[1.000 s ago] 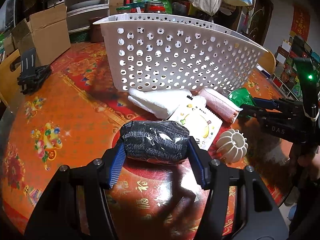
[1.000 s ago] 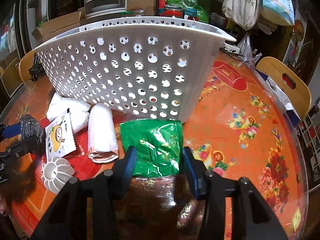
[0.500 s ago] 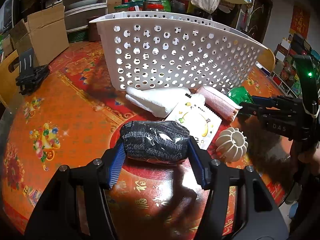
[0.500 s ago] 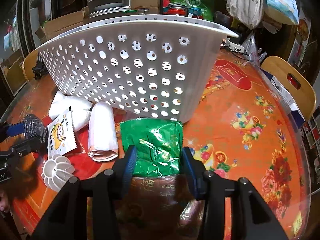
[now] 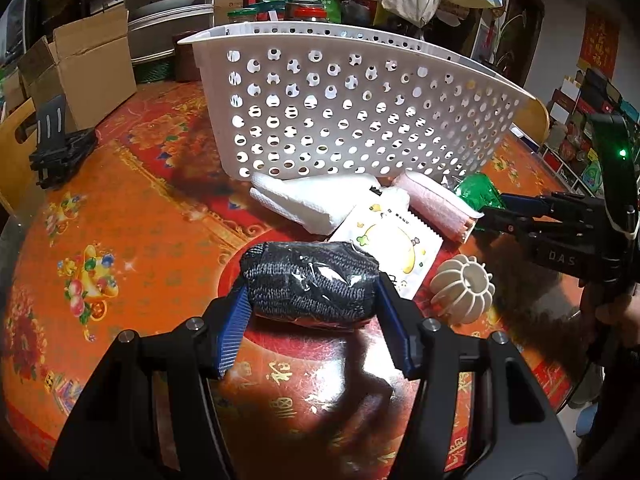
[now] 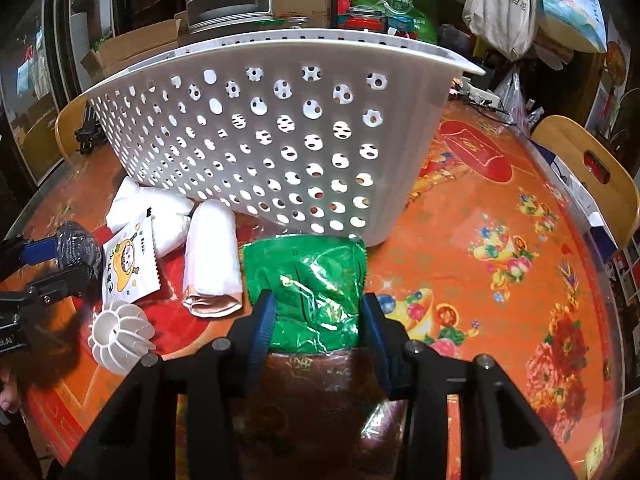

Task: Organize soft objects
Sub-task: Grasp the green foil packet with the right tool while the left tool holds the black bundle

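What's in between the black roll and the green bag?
In the left wrist view, a yellow cartoon packet and a pink rolled towel lie between the black roll and green bag.

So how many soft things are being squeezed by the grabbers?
2. The black knitted roll in clear wrap sits in the left gripper; the crinkly green foil packet sits in the right gripper.

The left gripper (image 5: 313, 300) is closed on a black knitted roll (image 5: 310, 280), pressed at both ends by the blue pads (image 5: 232, 330). A white perforated basket (image 5: 360, 116) is seen toward the tabletop's (image 5: 132, 232) far edge; a white towel (image 5: 308, 200), pink roll (image 5: 434, 204) and cartoon sachet (image 5: 390, 246) lie just before it. The right gripper (image 5: 490, 210) is seen clamped on a green packet (image 5: 478, 192) near the right edge
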